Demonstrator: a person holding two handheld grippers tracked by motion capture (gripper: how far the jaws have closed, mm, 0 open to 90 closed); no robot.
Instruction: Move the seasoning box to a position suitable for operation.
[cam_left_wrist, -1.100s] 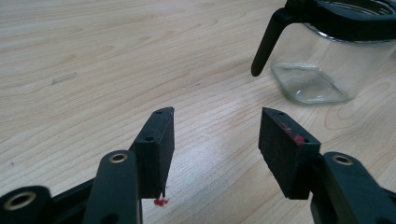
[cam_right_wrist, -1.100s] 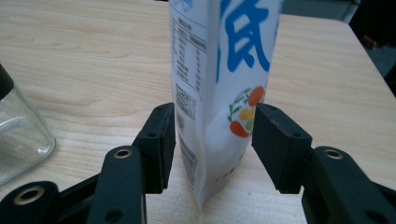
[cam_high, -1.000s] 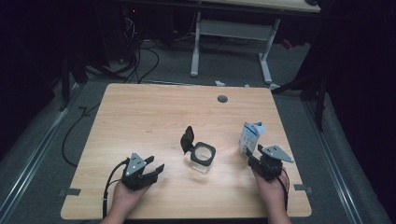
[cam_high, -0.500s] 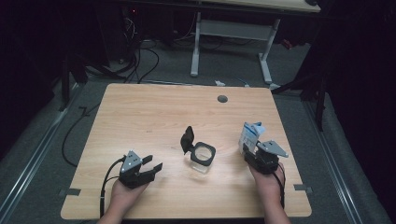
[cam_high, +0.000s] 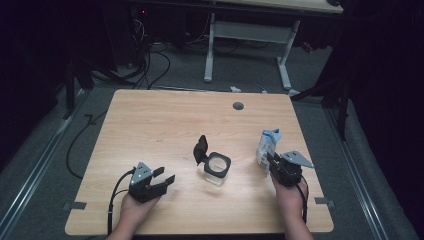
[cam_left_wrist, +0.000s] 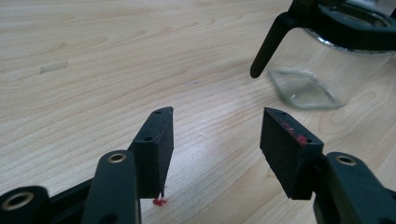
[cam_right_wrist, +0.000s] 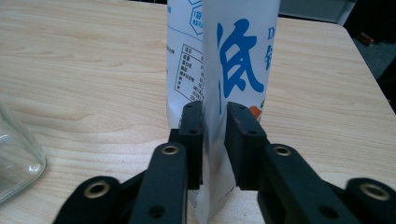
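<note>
A white pouch with blue print (cam_high: 267, 144) (cam_right_wrist: 224, 60) stands upright at the table's right side. My right gripper (cam_high: 273, 162) (cam_right_wrist: 214, 135) is shut on its lower edge, the jaws pinching the thin seam. A clear glass jar (cam_high: 216, 169) (cam_left_wrist: 327, 60) with a black rim and its black lid flipped open (cam_high: 201, 148) sits at the middle of the table. My left gripper (cam_high: 163, 177) (cam_left_wrist: 217, 140) rests low at the front left, open, with nothing between its fingers, a short way left of the jar.
The wooden table (cam_high: 165, 120) has a round cable hole (cam_high: 238, 106) near its far edge. A small red fleck (cam_left_wrist: 159, 201) lies on the wood under my left jaw. Cables and a desk frame (cam_high: 245, 45) stand on the floor beyond.
My right gripper has moved a little forward and left with the pouch held in it. The left gripper has barely shifted.
</note>
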